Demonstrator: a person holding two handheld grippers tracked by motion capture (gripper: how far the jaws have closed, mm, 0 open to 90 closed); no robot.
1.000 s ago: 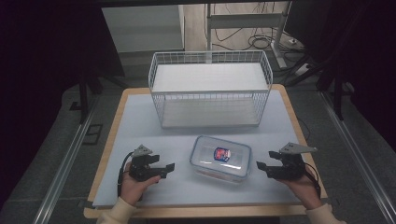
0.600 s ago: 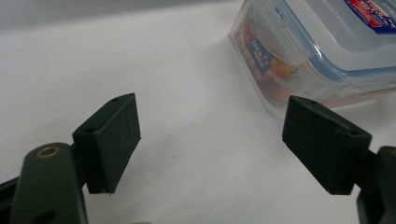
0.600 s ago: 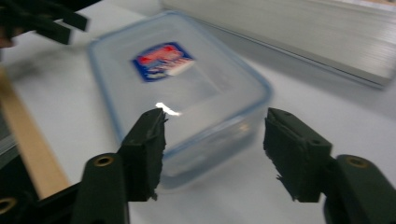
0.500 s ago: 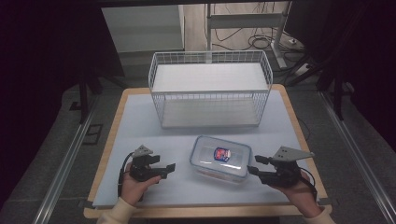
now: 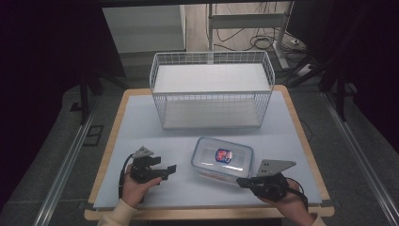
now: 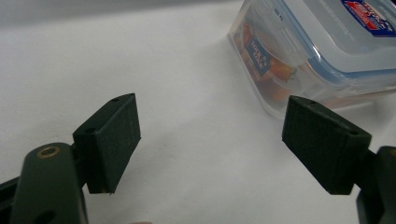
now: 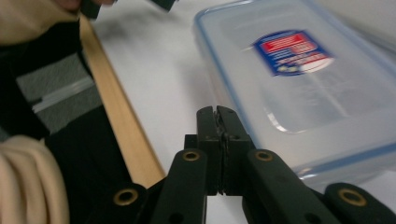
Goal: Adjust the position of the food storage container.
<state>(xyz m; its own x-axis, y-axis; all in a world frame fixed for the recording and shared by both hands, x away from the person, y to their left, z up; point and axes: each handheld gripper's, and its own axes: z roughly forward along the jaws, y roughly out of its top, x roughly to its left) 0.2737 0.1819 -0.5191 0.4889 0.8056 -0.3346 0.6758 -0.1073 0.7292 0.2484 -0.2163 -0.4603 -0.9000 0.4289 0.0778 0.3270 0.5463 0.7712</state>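
A clear plastic container point(image 5: 222, 158) with a blue-rimmed lid and a red and blue label lies on the white table mat, front centre. My left gripper point(image 5: 168, 172) rests to its left, open and holding nothing. In the left gripper view the gripper point(image 6: 212, 106) has its jaws spread wide, and the container point(image 6: 322, 51) lies ahead to the upper right. My right gripper point(image 5: 241, 181) is shut with nothing in it, its tip at the container's near right corner. In the right gripper view the shut gripper point(image 7: 218, 113) points along the container point(image 7: 299, 79) lid's near edge.
A white wire basket point(image 5: 211, 89) with nothing in it stands at the back of the table. The table's wooden front edge point(image 7: 121, 126) runs close beside my right gripper. A cream sleeve point(image 7: 28, 182) and the other hand's gripper point(image 7: 161, 3) show in the right gripper view.
My right gripper has moved left and nearer the front edge, up to the container's near corner, and its jaws are now pressed together. The left gripper has stayed put.
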